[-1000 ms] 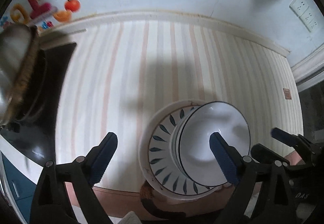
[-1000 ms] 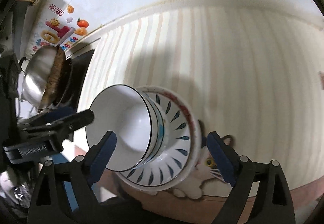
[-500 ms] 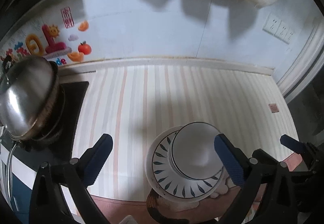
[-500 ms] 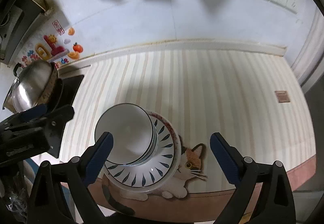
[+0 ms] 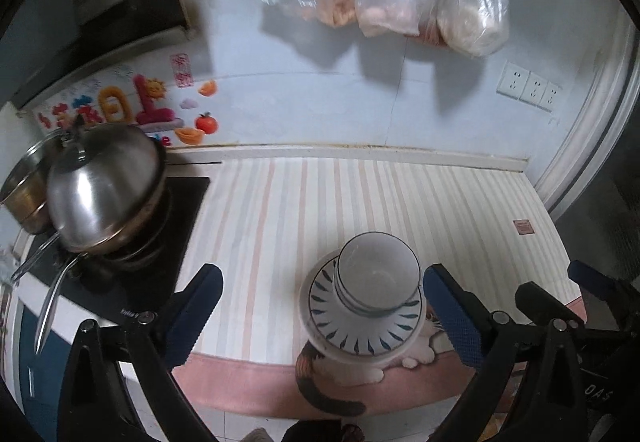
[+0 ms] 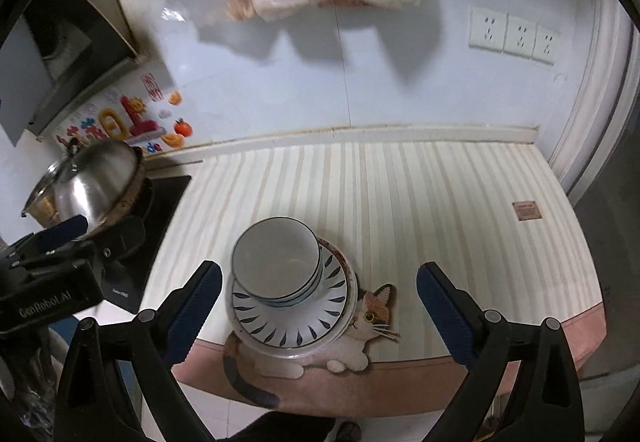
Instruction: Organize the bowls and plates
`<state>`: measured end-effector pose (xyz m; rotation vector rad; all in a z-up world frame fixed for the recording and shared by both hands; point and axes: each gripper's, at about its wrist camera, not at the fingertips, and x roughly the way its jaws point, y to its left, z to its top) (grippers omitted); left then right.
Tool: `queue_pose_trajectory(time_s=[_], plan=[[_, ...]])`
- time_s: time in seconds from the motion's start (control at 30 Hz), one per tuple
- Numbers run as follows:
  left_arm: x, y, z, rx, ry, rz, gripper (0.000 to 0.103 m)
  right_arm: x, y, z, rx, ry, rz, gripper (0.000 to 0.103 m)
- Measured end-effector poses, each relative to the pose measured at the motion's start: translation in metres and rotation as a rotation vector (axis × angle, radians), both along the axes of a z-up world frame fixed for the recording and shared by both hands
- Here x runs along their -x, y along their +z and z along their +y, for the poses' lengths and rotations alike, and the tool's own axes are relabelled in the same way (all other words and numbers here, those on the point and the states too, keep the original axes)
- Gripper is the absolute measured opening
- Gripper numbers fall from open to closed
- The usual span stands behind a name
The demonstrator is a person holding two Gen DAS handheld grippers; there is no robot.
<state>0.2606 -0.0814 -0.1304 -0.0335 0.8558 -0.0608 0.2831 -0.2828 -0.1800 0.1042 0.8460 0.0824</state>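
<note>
A stack of white bowls with dark rims (image 5: pixel 378 274) (image 6: pixel 276 258) sits on a plate with a blue leaf pattern (image 5: pixel 360 334) (image 6: pixel 304 326), with a white plate rim showing under it. The stack rests on a striped mat with a cat picture, near the counter's front edge. My left gripper (image 5: pixel 322 274) hangs open well above the stack and holds nothing. My right gripper (image 6: pixel 318 270) is also open and empty, high above the stack. Each gripper shows at the edge of the other's view: the right one (image 5: pixel 580 282), the left one (image 6: pixel 60 242).
A steel-lidded wok (image 5: pixel 100 190) stands on a black cooktop (image 5: pixel 176 242) to the left, with a long metal handle sticking out. Plastic bags (image 5: pixel 400 2) hang on the wall above the counter. Wall sockets (image 5: pixel 528 86) are at the right. The striped mat (image 5: pixel 300 210) stretches behind the stack.
Both grippers have risen and drawn back from the stack, which now looks smaller and lower in view. The bowls and plate have stayed in place. More wall and the hanging bags now show.
</note>
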Motion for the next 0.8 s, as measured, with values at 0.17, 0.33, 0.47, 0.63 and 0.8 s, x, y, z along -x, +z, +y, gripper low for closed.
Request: queue_pose_trajectory(time_s=[0.17, 0.33, 0.47, 0.63, 0.8], plan=[[0.052, 0.019, 0.0, 0.005, 0.025, -0.019, 0.103, 0.049, 0.026, 0.002, 0.011, 0.026, -0.045, 0.1], [0.105, 0.037, 0.002, -0.012, 0.045, -0.049, 0.103, 0.106, 0.048, 0.005, 0.015, 0.046, -0.072, 0.101], [0.137, 0.047, 0.005, -0.028, 0.062, -0.068, 0.103, 0.148, 0.061, 0.007, 0.011, 0.042, -0.092, 0.101], [0.164, 0.056, 0.012, -0.044, 0.071, -0.104, 0.103, 0.186, 0.075, 0.011, 0.021, 0.029, -0.126, 0.101], [0.177, 0.06, 0.02, -0.044, 0.053, -0.103, 0.103, 0.216, 0.089, 0.019, 0.039, -0.003, -0.167, 0.101]])
